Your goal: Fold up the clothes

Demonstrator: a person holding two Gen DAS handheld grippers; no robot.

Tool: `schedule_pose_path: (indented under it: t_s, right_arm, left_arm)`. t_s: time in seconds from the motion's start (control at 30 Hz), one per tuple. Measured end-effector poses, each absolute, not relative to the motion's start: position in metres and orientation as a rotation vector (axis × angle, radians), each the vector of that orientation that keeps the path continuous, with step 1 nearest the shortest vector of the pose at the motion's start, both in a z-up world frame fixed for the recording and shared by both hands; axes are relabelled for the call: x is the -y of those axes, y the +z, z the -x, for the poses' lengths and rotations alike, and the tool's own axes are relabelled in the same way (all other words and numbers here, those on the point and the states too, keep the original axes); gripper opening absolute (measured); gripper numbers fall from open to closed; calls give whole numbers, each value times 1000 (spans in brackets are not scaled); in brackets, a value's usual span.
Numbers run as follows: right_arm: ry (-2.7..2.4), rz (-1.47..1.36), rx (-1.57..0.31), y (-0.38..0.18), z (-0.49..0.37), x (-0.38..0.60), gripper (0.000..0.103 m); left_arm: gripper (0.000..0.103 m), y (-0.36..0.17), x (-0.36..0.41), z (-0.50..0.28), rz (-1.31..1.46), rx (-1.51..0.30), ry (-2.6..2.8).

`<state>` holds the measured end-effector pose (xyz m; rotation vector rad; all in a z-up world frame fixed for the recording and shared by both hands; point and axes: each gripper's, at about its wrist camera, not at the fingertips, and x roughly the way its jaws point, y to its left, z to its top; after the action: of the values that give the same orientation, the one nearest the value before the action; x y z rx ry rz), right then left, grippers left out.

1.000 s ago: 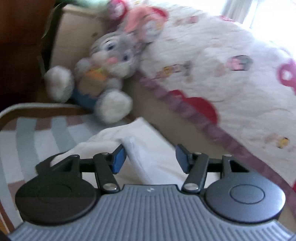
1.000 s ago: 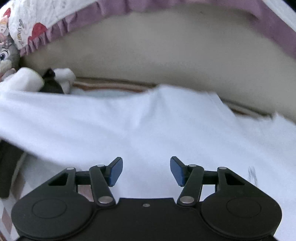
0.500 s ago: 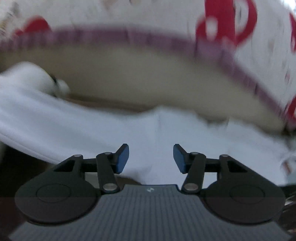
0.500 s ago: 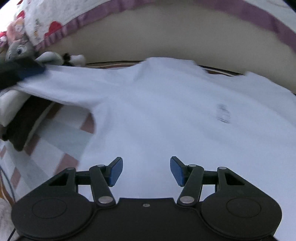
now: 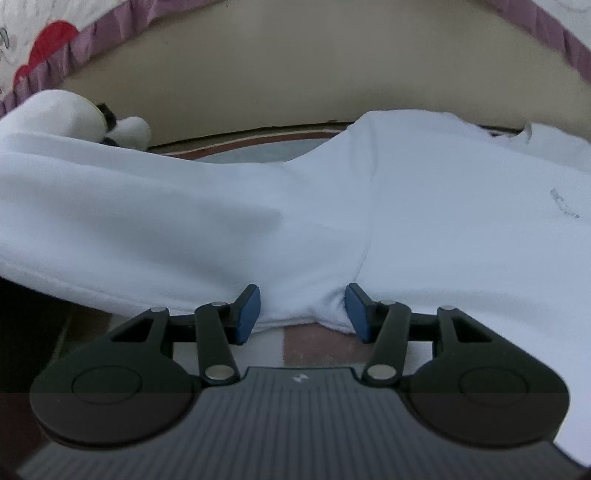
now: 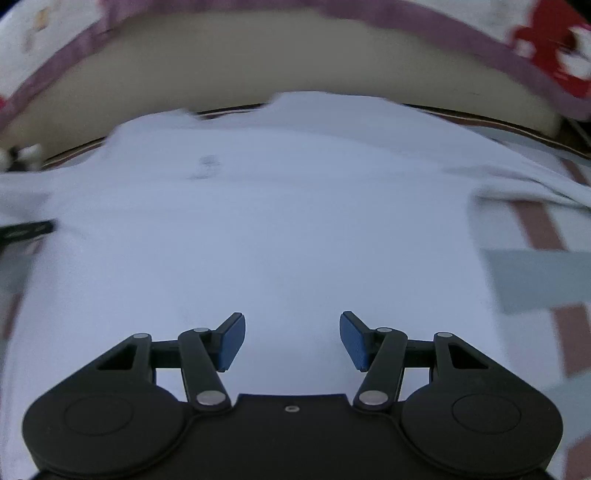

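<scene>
A white T-shirt (image 5: 424, 221) lies spread on a checked mat, one sleeve (image 5: 129, 221) stretching to the left. My left gripper (image 5: 302, 314) is at the shirt's near edge where sleeve and body meet. A bunch of white cloth lies between its open blue pads (image 5: 246, 314), and no firm pinch shows. In the right wrist view the same T-shirt (image 6: 258, 229) fills the middle, with a small grey print on the chest. My right gripper (image 6: 291, 341) hovers open over the shirt's body with nothing between its fingers.
A bed's beige side (image 5: 295, 74) with a purple-frilled quilt (image 5: 92, 33) runs along the far edge. A plush toy's white feet (image 5: 125, 129) lie at far left. The checked mat (image 6: 535, 266) shows bare at the right. A dark strip (image 6: 26, 230) lies at the left edge.
My left gripper swung from the plush rabbit and bed corner down to the shirt's armpit edge. The right gripper slid right across the shirt, from the left sleeve side to the body's middle.
</scene>
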<state>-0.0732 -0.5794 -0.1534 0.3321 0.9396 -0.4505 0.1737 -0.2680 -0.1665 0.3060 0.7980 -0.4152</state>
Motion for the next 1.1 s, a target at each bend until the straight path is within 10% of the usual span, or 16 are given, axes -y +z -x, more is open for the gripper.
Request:
schedule_pose_path:
  t_s: [0.17,0.33,0.57,0.63,0.67,0.73,0.77,0.8,1.1]
  right_arm:
    - [-596,-273,-946,-150,105,606,64]
    - [-678,-228,-1011,-155,129,622,65]
    - [-573,-561,-1002,-169,180,658,78]
    - [-514,-553,-964,-171,187,653,53]
    - [-465,-534,-949,-171,189,650,9]
    - [-419,-537,-912,-167,192,644,5]
    - [-419,-502,-909,-164,193,640,5]
    - [-424,-461,-910,-161,193,635,5]
    - [-533,-359,-1023,-167,191,627,4]
  left_arm:
    - [79,-170,265,-185,-316,-787,-371]
    - [62,-148,242,-177,-197,-875,-411]
    - [65,-138,226,-135,-65,-1103,-725]
    - [65,-150,230,-122,-130,-1168,-726]
    - [65,-153,228,-116,-135,-1170,-720]
    - [53,-153,223,-109,-158,-1159,-712]
    - [14,-153,219,-104,-189,-1146,-692]
    - [3,-153,215,-101,-220,-1147,-679]
    - [0,-145,187,-90,-217,-1158,-558]
